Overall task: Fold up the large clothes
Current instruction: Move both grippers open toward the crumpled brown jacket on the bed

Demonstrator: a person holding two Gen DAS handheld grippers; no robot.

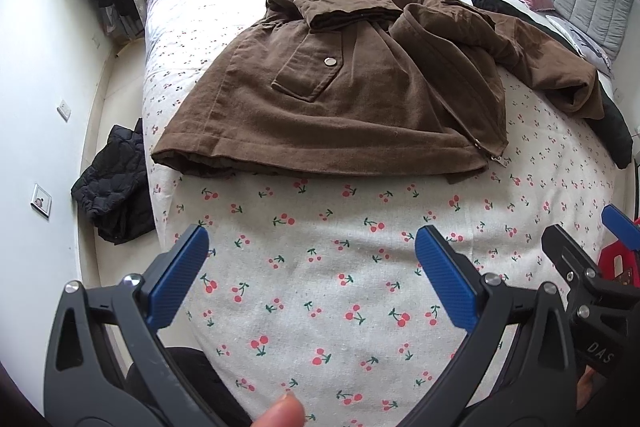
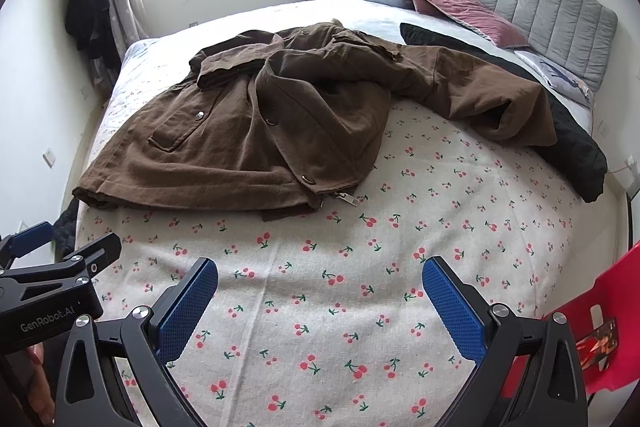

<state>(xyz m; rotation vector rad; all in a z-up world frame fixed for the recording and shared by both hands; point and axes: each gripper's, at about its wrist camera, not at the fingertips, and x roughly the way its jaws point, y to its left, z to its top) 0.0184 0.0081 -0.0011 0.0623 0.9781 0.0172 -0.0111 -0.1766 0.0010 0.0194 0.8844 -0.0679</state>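
The brown jacket (image 1: 340, 95) is lying partly folded on the cherry-print bedsheet (image 1: 320, 287), one sleeve (image 2: 500, 99) extending toward the grey headboard (image 2: 540, 11). The left gripper (image 1: 312, 247) and right gripper (image 2: 320, 279) are both hovering over the sheet short of the hem, jaws spread wide, gripping nothing.

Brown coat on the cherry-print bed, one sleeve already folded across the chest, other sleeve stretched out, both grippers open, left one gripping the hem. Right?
Not quite: the left gripper grips nothing. In the left wrist view it sits open over bare cherry-print sheet, short of the brown coat. The rest holds, with the right gripper open too.
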